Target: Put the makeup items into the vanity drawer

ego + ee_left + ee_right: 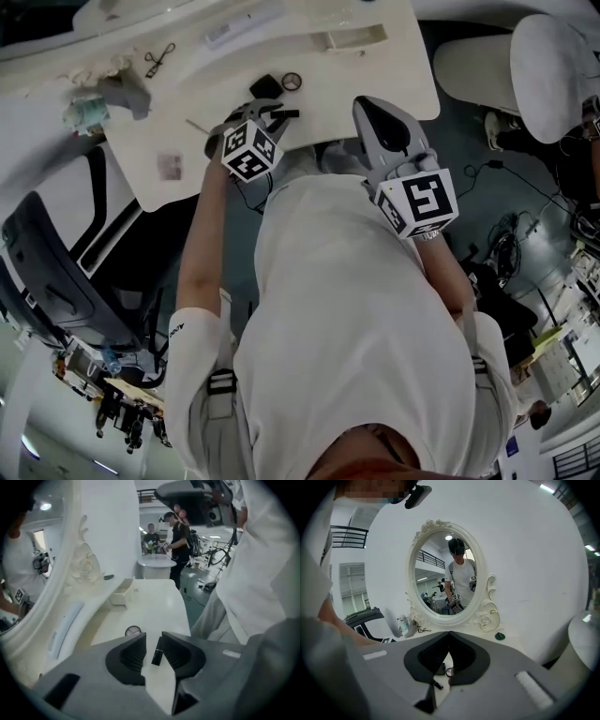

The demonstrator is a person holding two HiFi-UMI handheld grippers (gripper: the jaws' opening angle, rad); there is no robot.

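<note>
Head view looks down on a white vanity tabletop (375,66), with the person's two grippers held over its near edge. In its own view the left gripper (153,637) points down at the tabletop with its jaws parted. A small black tube (157,656) shows between them, close against one pad, but the pads do not squeeze it, so these tongs are released. Just beyond the jaws lies a round dark-rimmed compact (133,631). Further back, near the vanity's rear, sits a small white drawer box (123,596), open at the top. From above, a black square case (265,86) lies beside the round compact, and a metal eyelash curler (159,58) rests well apart towards the left end. The right gripper (449,633) has its jaws clenched together with nothing between them. It faces an oval mirror in a white ornate frame (447,576). A small dark green round lid (500,635) lies at the mirror's foot, on the right.
</note>
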